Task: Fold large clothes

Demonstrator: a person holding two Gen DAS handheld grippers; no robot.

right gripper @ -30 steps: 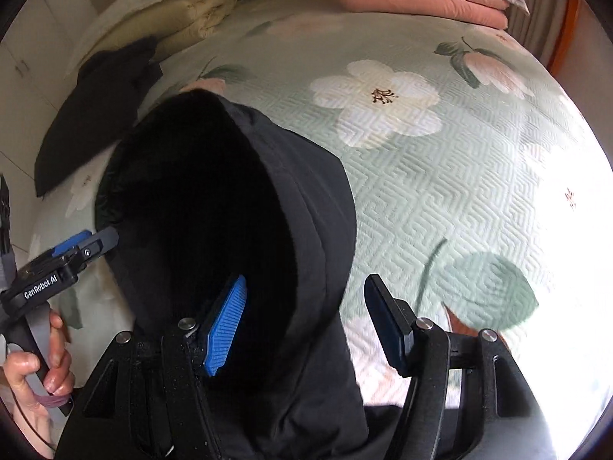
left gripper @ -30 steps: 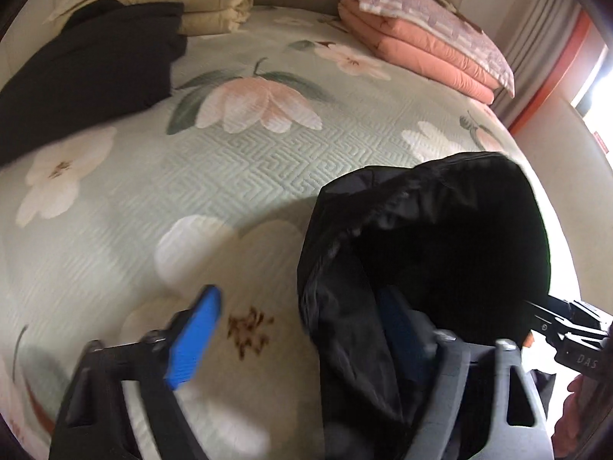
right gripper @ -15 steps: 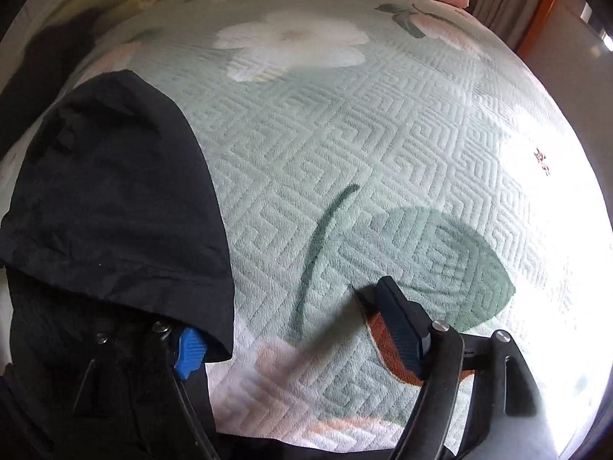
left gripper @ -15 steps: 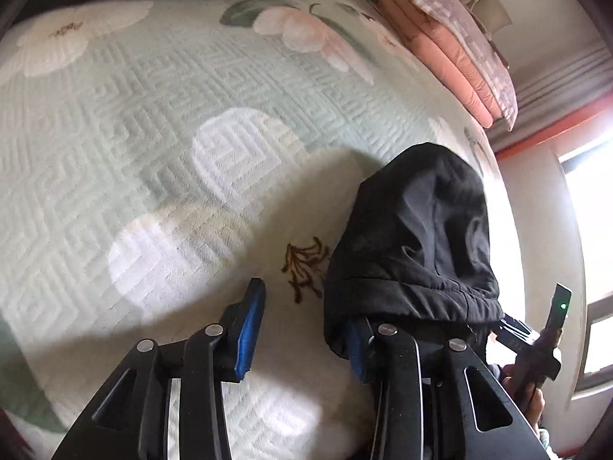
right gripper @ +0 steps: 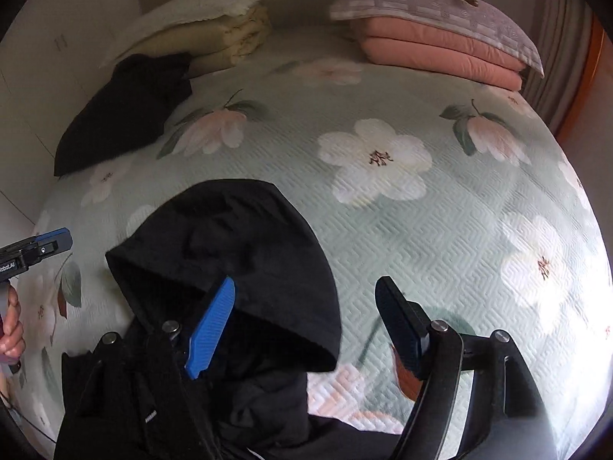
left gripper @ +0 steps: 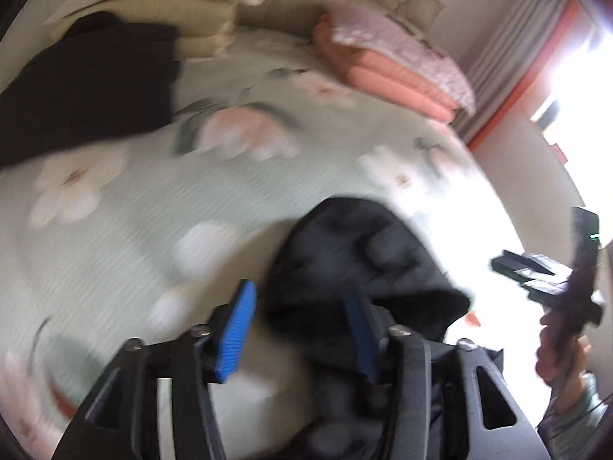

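A black hooded fabric garment [right gripper: 245,268] lies bunched on the green floral quilted bed [right gripper: 440,230]; both jaws spread, having just shifted (nothing pinched): grip the hood's rim evenly before flattening.

Both tools have lifted, and the black hood [right gripper: 245,253] now lies flatter on the bed.

A bed under a pale green quilted floral bedspread [right gripper: 383,237] bears a black hooded jacket [right gripper: 245,245], another black garment [right gripper: 122,115], folded cream quilts [right gripper: 230,34] and folded salmon-pink quilts [right gripper: 440,53].
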